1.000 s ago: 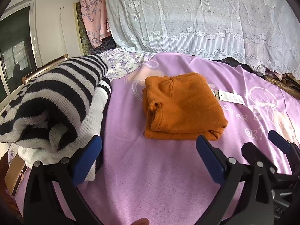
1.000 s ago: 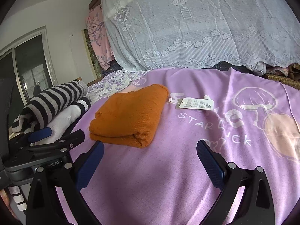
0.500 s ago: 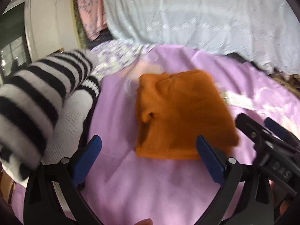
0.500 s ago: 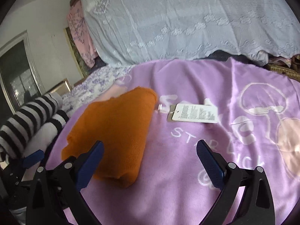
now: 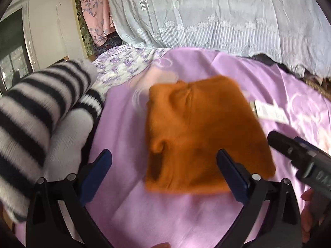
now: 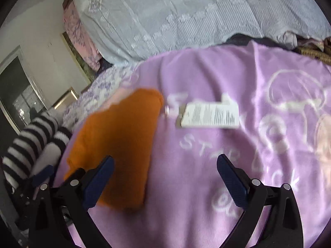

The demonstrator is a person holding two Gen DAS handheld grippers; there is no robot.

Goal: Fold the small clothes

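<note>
A folded orange garment [image 5: 204,132] lies on the purple blanket [image 5: 165,212]; it also shows in the right wrist view [image 6: 118,144]. My left gripper [image 5: 164,175] is open, its jaws wide, just above the garment's near edge. My right gripper [image 6: 165,179] is open over the garment's right edge and the blanket; its body shows at the right of the left wrist view [image 5: 300,157]. A white paper tag [image 6: 210,116] lies right of the garment.
A pile of black-and-white striped knitwear [image 5: 35,115] lies to the left of the garment. A pale lace-covered heap [image 5: 217,14] stands behind the blanket. A window [image 6: 16,95] and wall are at the far left.
Both grippers have moved forward and down toward the orange garment, which now looms larger. Both stay open. The garment has not moved.
</note>
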